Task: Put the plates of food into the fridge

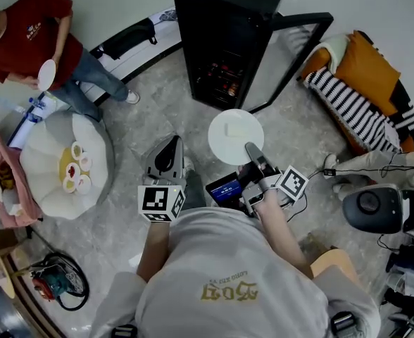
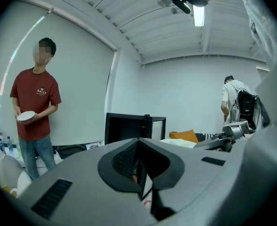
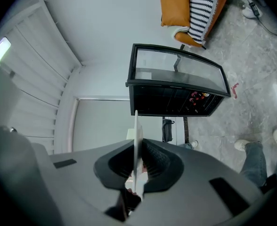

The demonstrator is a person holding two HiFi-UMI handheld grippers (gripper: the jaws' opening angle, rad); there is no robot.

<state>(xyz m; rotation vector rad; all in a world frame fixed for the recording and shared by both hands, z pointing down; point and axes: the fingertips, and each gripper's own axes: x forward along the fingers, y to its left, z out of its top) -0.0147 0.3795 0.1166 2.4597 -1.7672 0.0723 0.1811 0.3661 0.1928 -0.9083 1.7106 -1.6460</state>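
the right gripper [image 1: 251, 151] pinches the white plate [image 1: 234, 134] by its rim, just in front of the open fridge [image 1: 224, 41]; the left gripper [image 1: 168, 151], beside it, has jaws pressed together, empty.

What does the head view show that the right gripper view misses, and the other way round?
Head view only: the top of the plate with pale food, and a white pouf carrying small dishes. Right gripper view only: that plate edge-on, pinched between the jaws. Both: the black fridge, door open, and the orange cushion.
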